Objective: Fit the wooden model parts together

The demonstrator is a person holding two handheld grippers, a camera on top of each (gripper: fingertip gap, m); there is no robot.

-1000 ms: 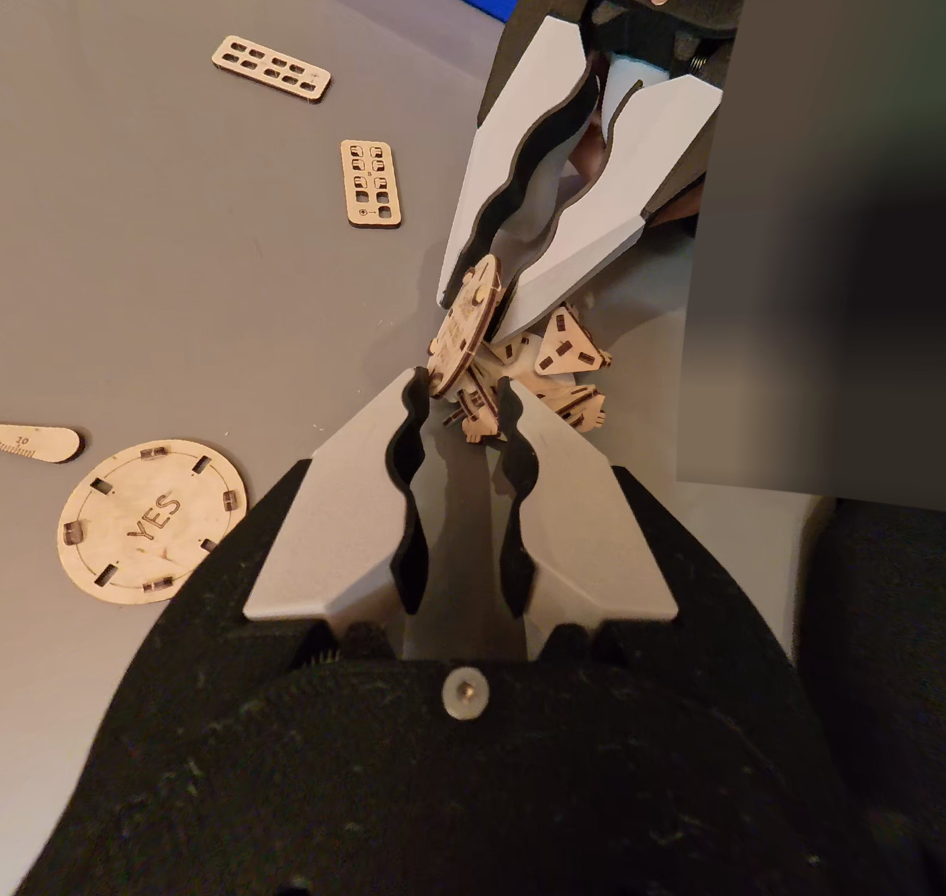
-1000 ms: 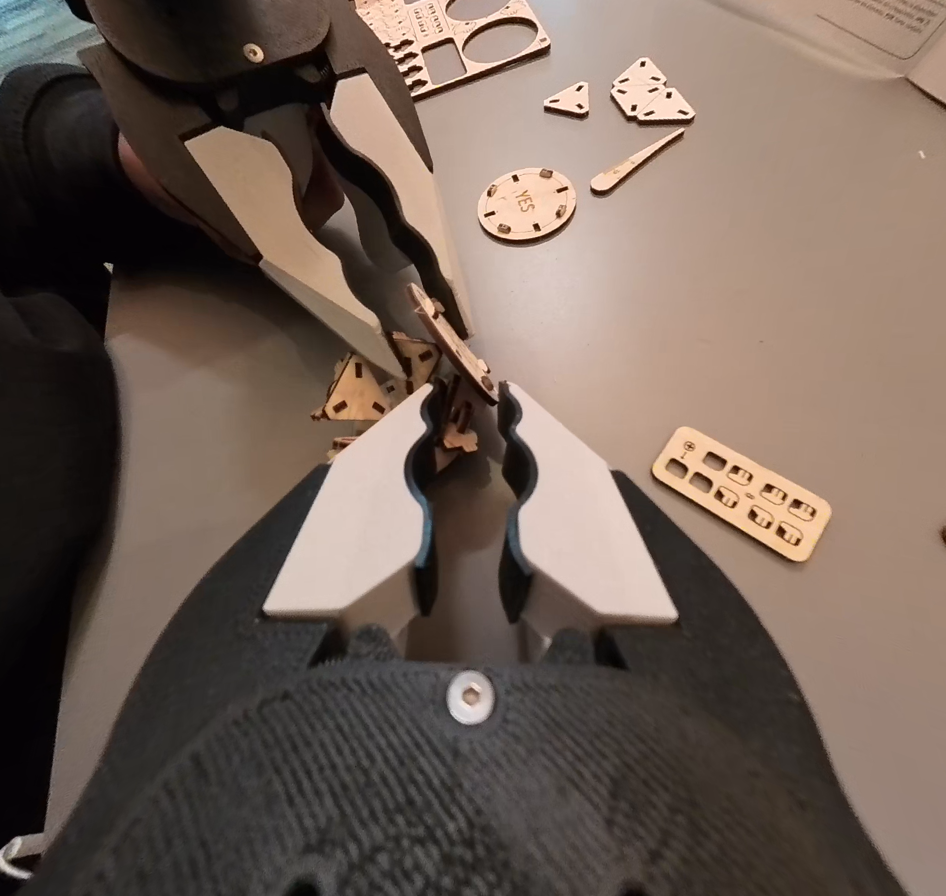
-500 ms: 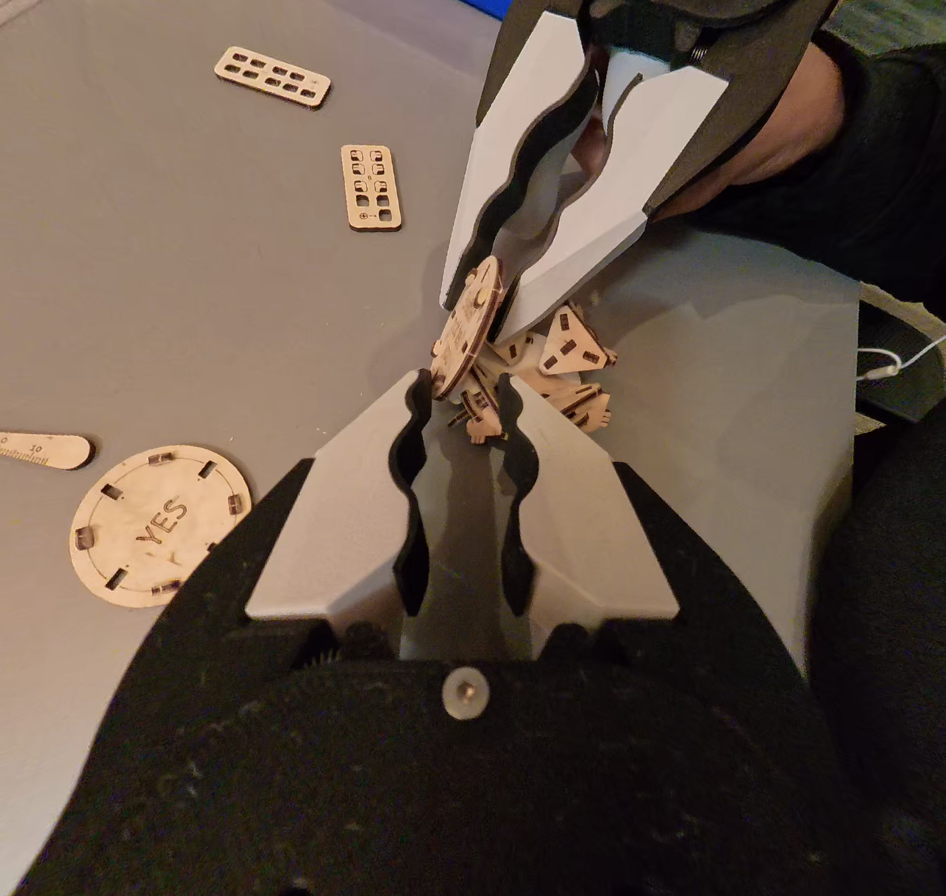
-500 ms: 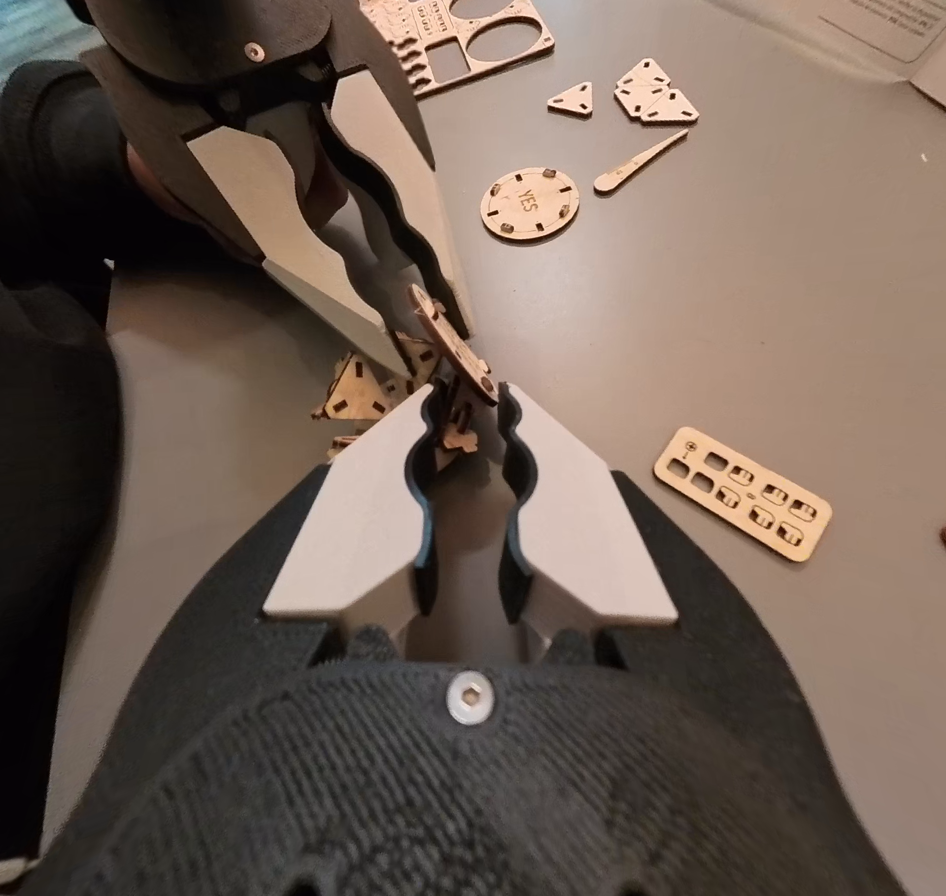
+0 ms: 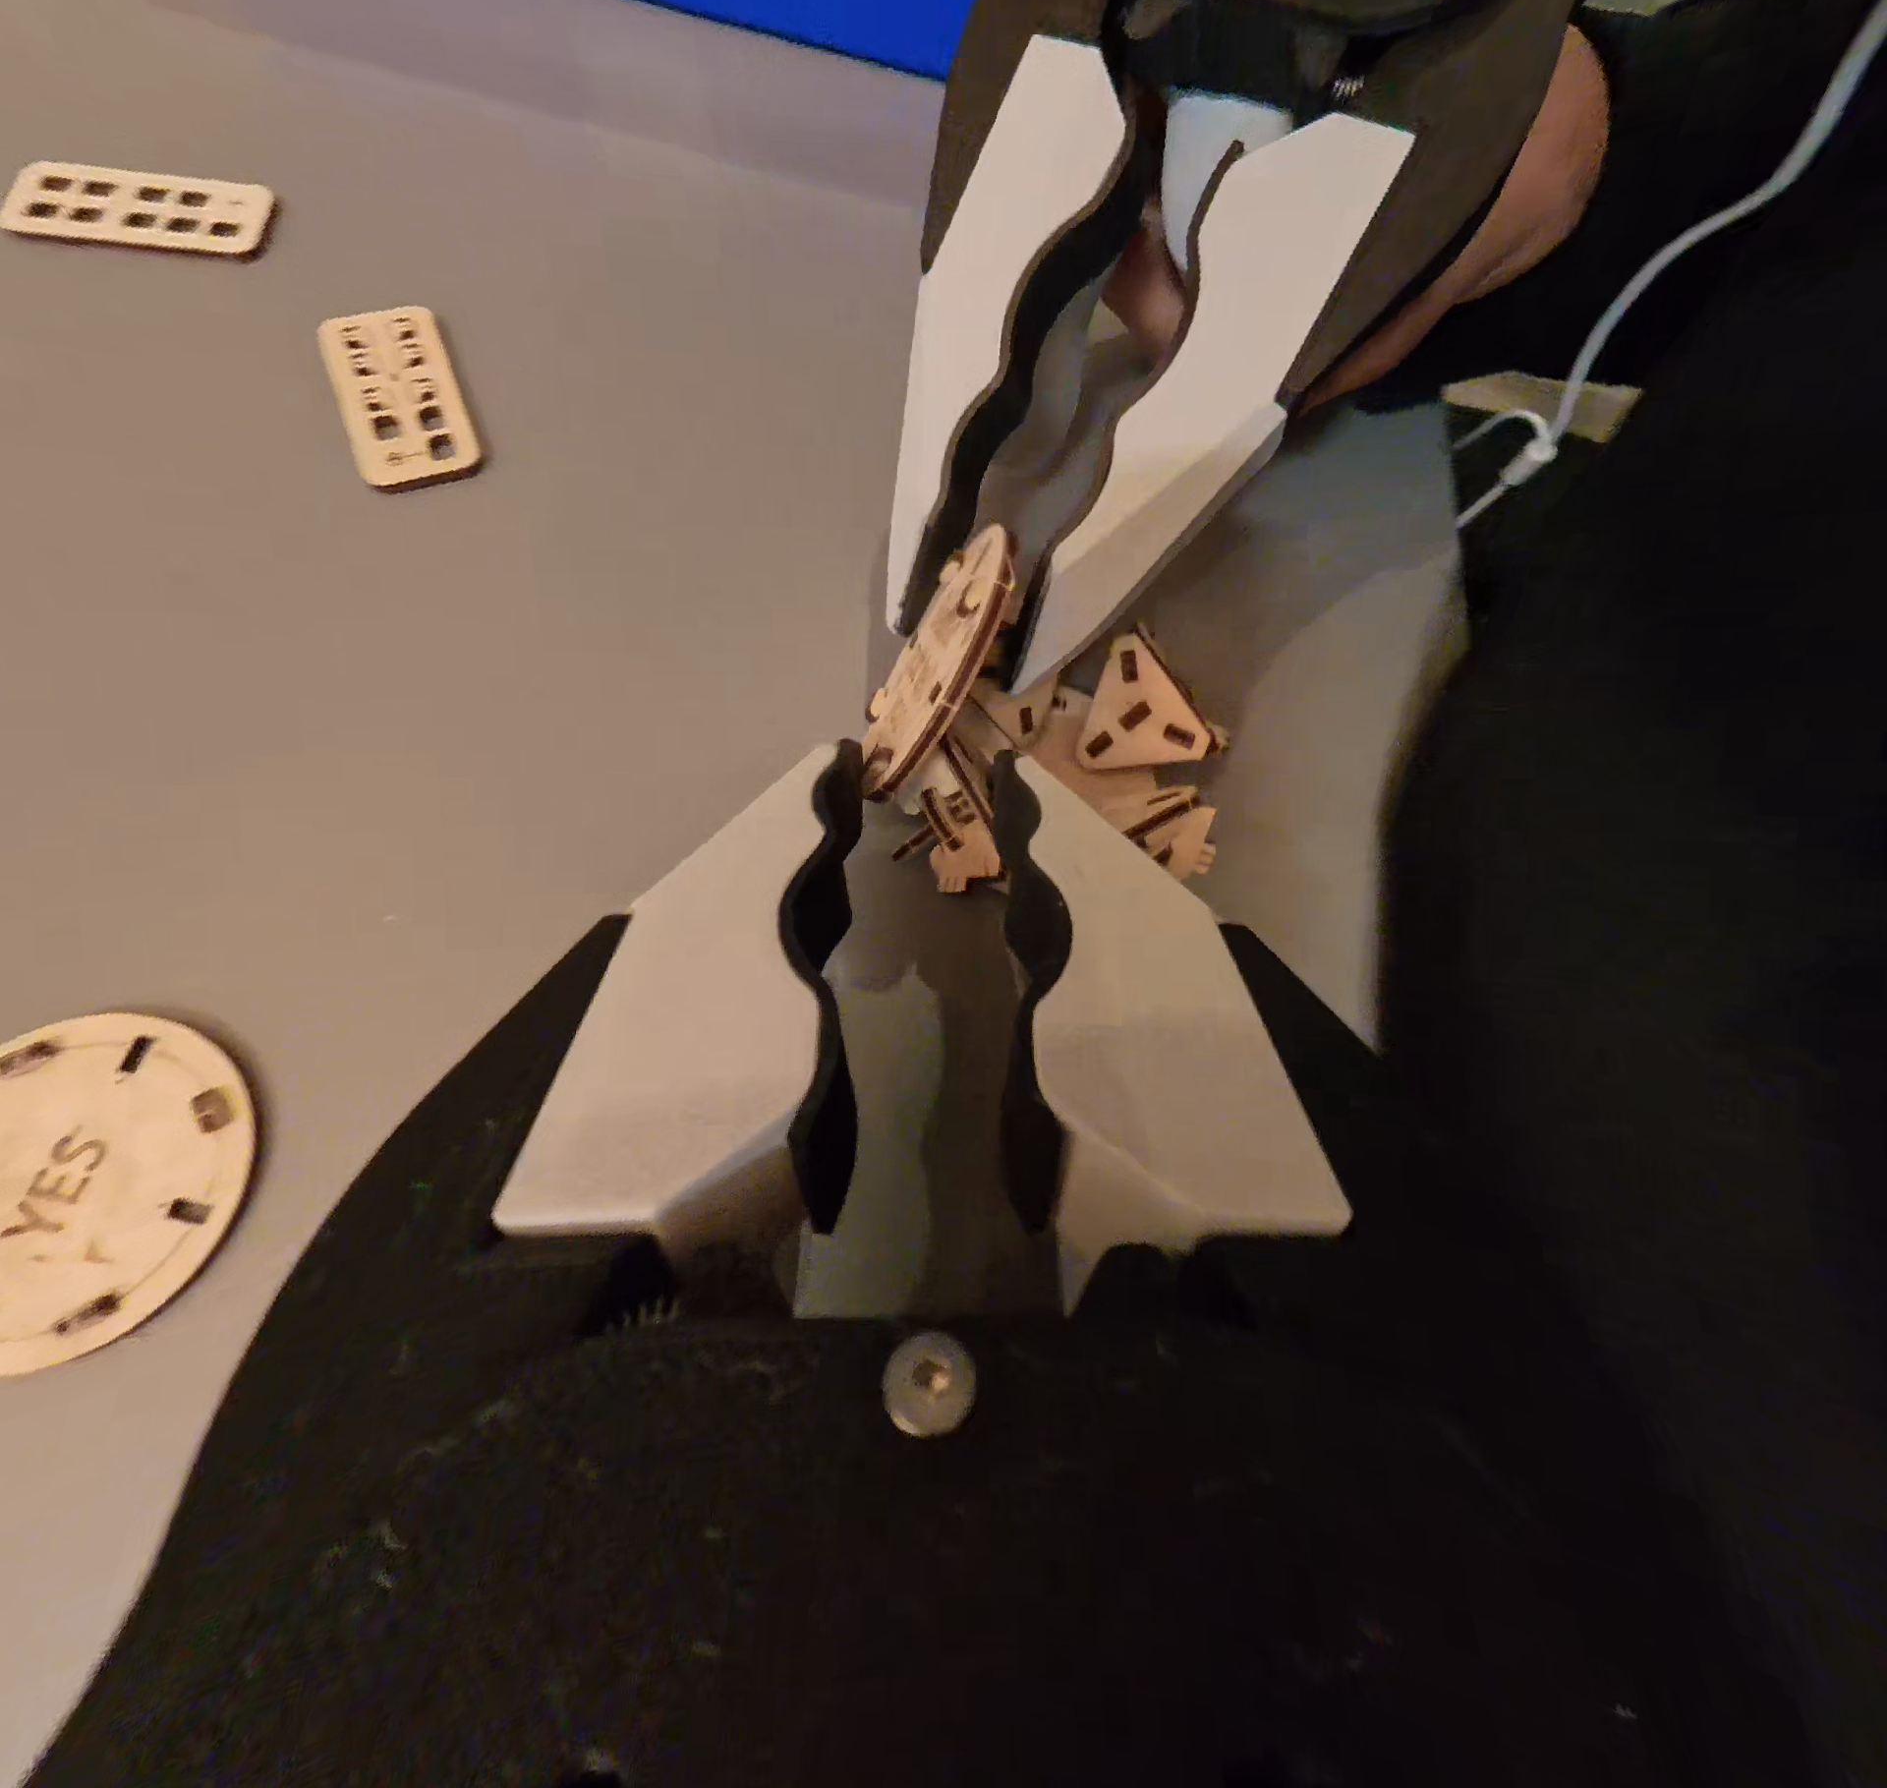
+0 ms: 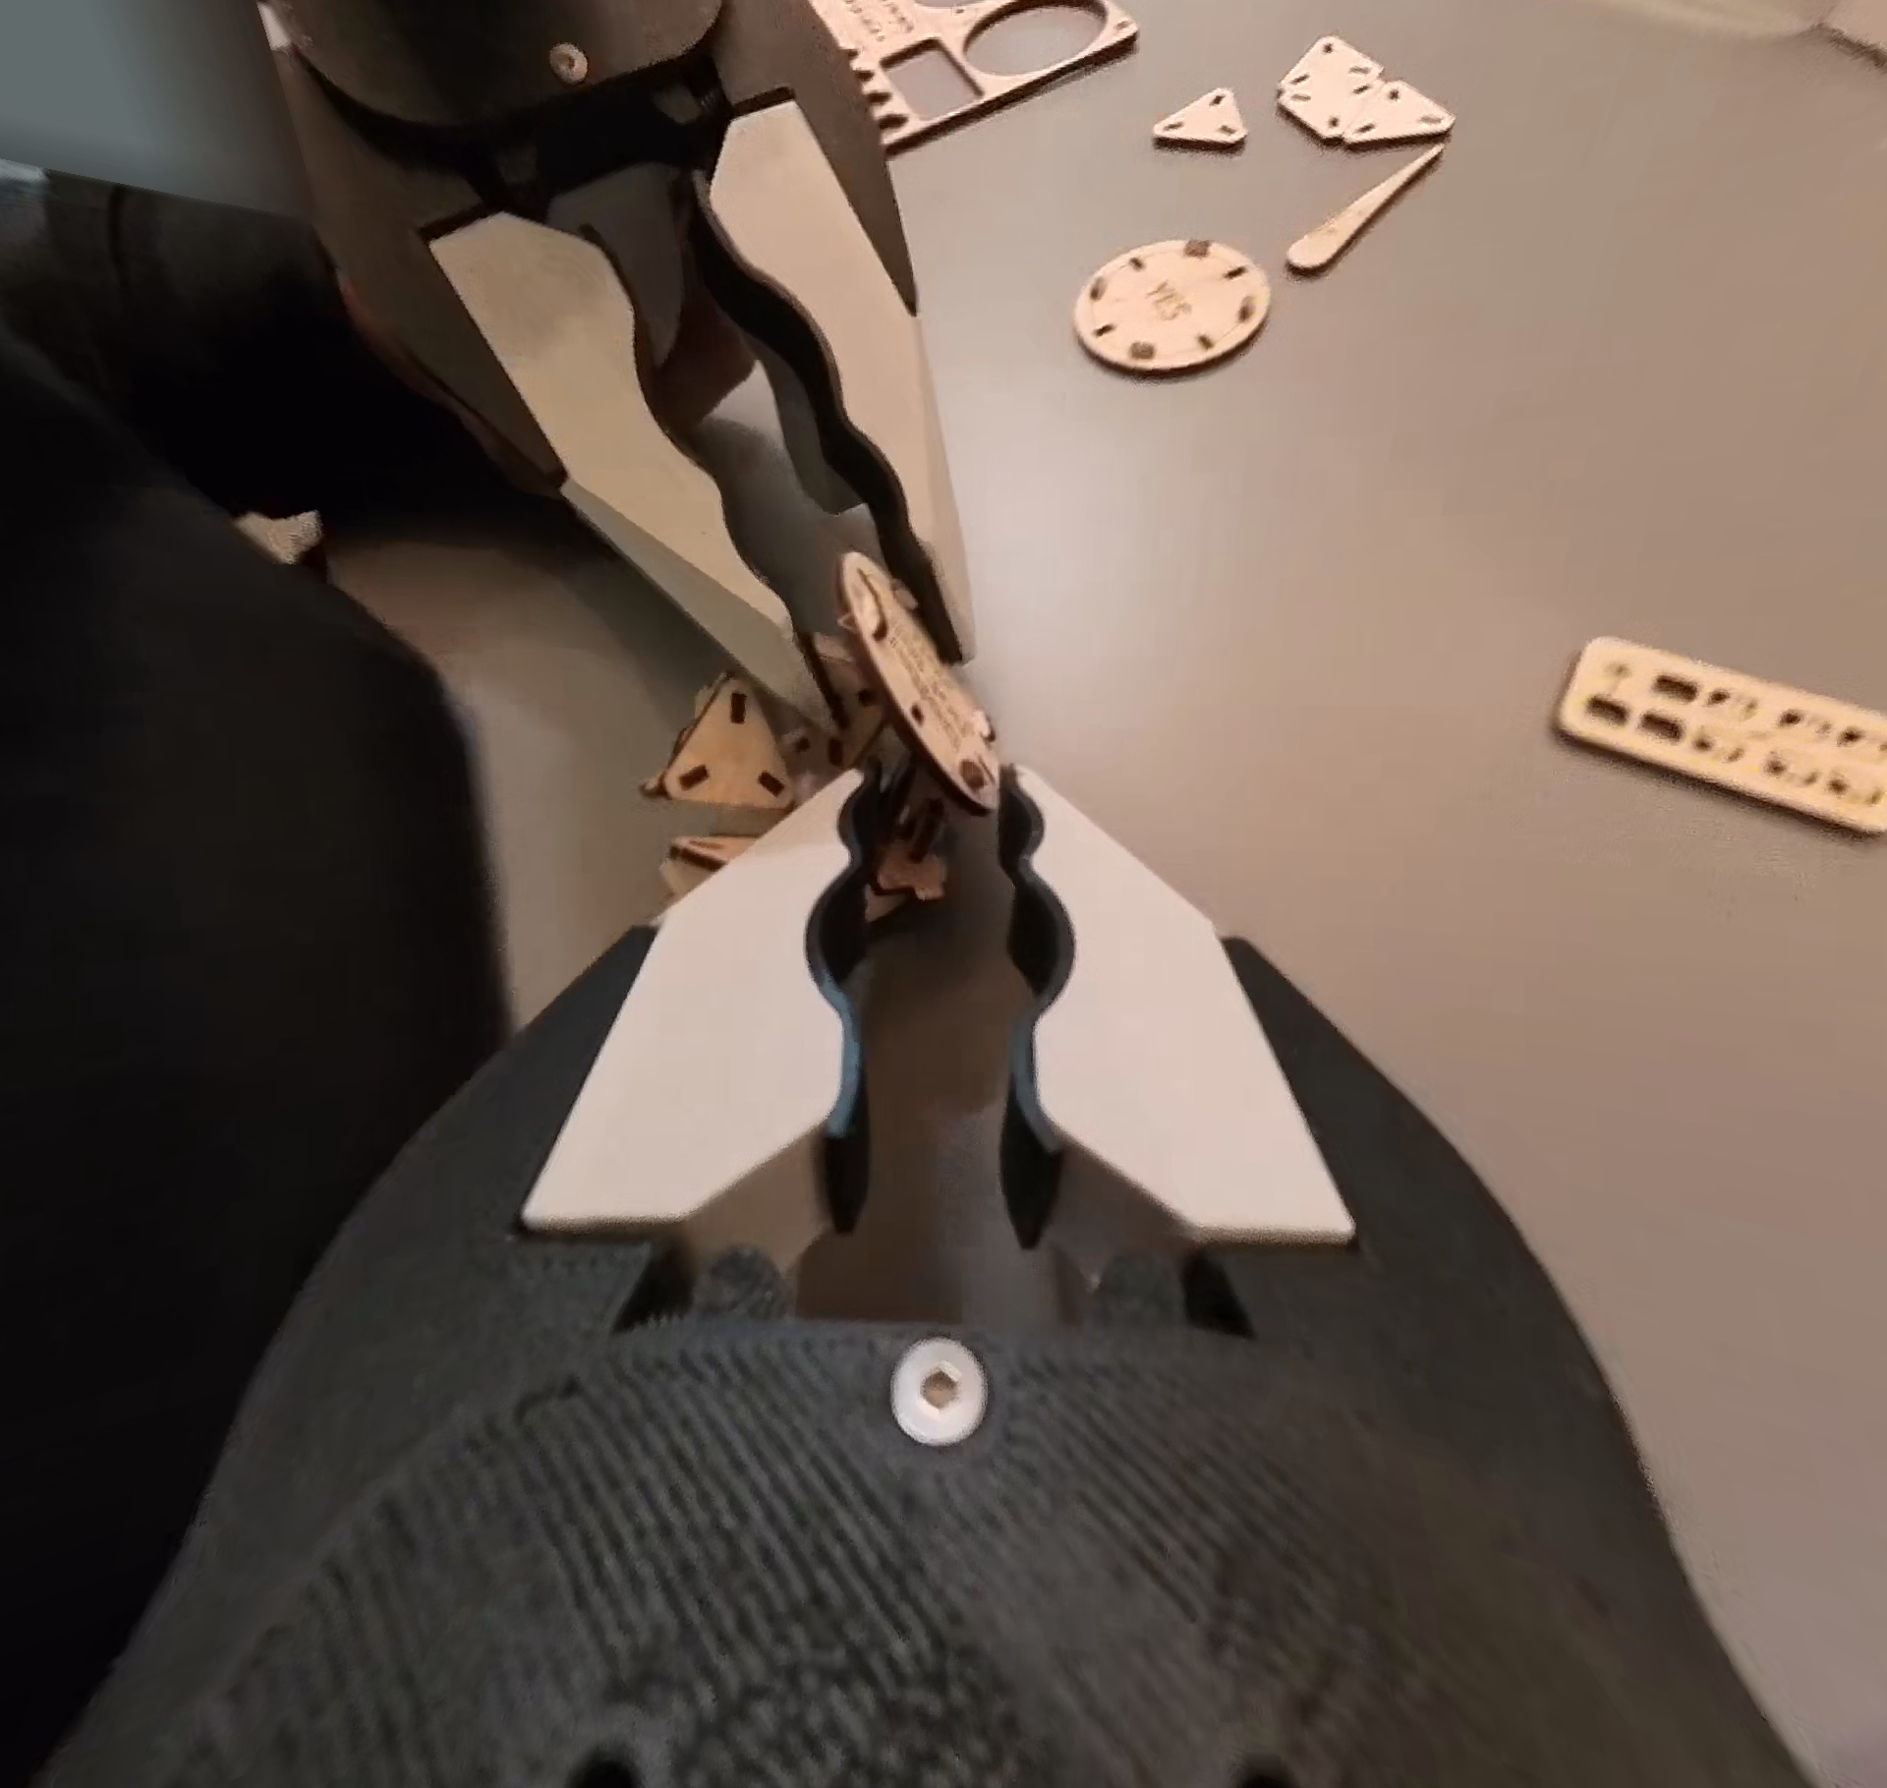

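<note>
Item: wooden assembly (image 5: 945, 708), frame centre. Left tongs (image 5: 919, 789) and right tongs (image 6: 924, 799) both grip it; steady, even pressure advised.

Small laser-cut wooden assembly (image 5: 934, 687), pale ply w/ dark burnt edges: a round disc (image 5: 945, 667) w/ slots and tabs, tilted on edge, plus small notched cross-pieces (image 5: 955, 820) slotted in behind and below it. The assembly sits between the two grippers, approx. mid-frame in both views. Left gripper (image 5: 924, 779) and right gripper (image 6: 939, 794) clamp it from opposite ends, fingertips against the disc face on one side and the back pieces on the other. Slotted triangular panels (image 5: 1133, 718) sit just behind it on the gray table (image 5: 613, 616); can't tell if they're joined to it. A second disc (image 5: 102, 1188) lies flat, well apart.
</note>
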